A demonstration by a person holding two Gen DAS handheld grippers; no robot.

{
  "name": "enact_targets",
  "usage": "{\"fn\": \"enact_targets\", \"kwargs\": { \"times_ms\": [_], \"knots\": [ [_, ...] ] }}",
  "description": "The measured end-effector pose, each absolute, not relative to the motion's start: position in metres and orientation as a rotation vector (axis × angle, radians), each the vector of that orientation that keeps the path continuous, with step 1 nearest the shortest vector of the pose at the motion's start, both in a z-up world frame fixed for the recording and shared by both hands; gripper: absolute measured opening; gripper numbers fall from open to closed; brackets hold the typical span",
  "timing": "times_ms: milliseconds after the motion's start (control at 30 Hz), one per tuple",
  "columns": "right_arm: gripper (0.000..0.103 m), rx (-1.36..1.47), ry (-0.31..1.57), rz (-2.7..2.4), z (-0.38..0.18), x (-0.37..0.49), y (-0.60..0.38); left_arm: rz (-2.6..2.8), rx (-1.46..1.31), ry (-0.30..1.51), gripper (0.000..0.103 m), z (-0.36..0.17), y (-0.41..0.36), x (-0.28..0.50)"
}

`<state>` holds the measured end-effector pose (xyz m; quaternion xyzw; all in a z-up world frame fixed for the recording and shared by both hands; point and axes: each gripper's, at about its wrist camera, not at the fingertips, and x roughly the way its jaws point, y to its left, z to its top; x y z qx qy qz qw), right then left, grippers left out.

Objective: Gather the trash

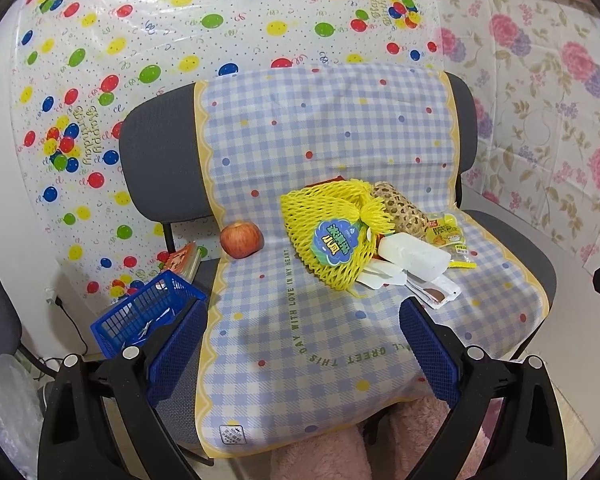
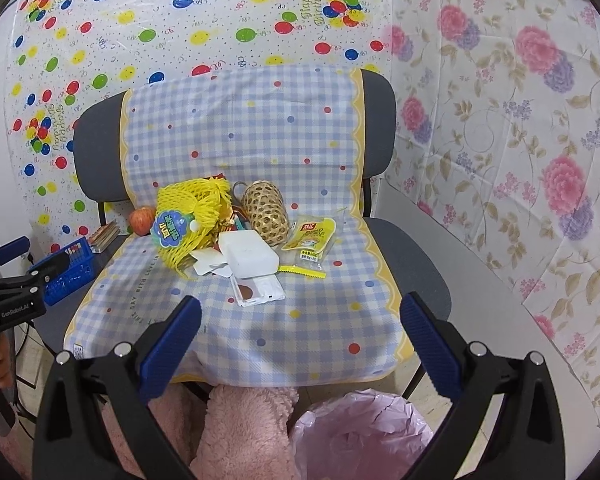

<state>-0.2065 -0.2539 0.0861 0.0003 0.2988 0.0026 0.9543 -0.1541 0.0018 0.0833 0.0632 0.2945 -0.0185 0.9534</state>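
Balloon-print sheeting backs a chair draped in checked cloth, where trash clusters mid-seat: yellow net, white box, snack packet, beside an apple. Both left gripper and right gripper hover released. Only the right view shows the pink-lined bin; a blue basket sits left.

apple on checked cloth | grey chair | blue basket beside chair | woven cylinder
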Motion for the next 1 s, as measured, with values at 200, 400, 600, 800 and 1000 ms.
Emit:
{"fn": "enact_targets", "kwargs": {
  "times_ms": [200, 400, 600, 800, 1000],
  "knots": [
    [0.097, 0.003, 0.61, 0.013, 0.086, -0.204, -0.2519, -0.035, 0.13, 0.596, 0.095, 0.0835, 0.0016, -0.1541],
    [0.097, 0.008, 0.609, 0.015, 0.0861, -0.2041, -0.2526, -0.038, 0.131, 0.598, 0.095, 0.0843, 0.0028, -0.1535],
    [0.097, 0.002, 0.606, 0.016, 0.0855, -0.2049, -0.2508, -0.037, 0.13, 0.598, 0.095, 0.085, 0.0025, -0.153],
    [0.097, 0.001, 0.611, 0.023, 0.0846, -0.2045, -0.2506, -0.038, 0.13, 0.599, 0.095, 0.085, 0.0034, -0.1531],
    [0.097, -0.005, 0.617, 0.032, 0.0837, -0.2024, -0.2489, -0.04, 0.13, 0.599, 0.095, 0.0851, 0.0036, -0.1529]
  ]
}}
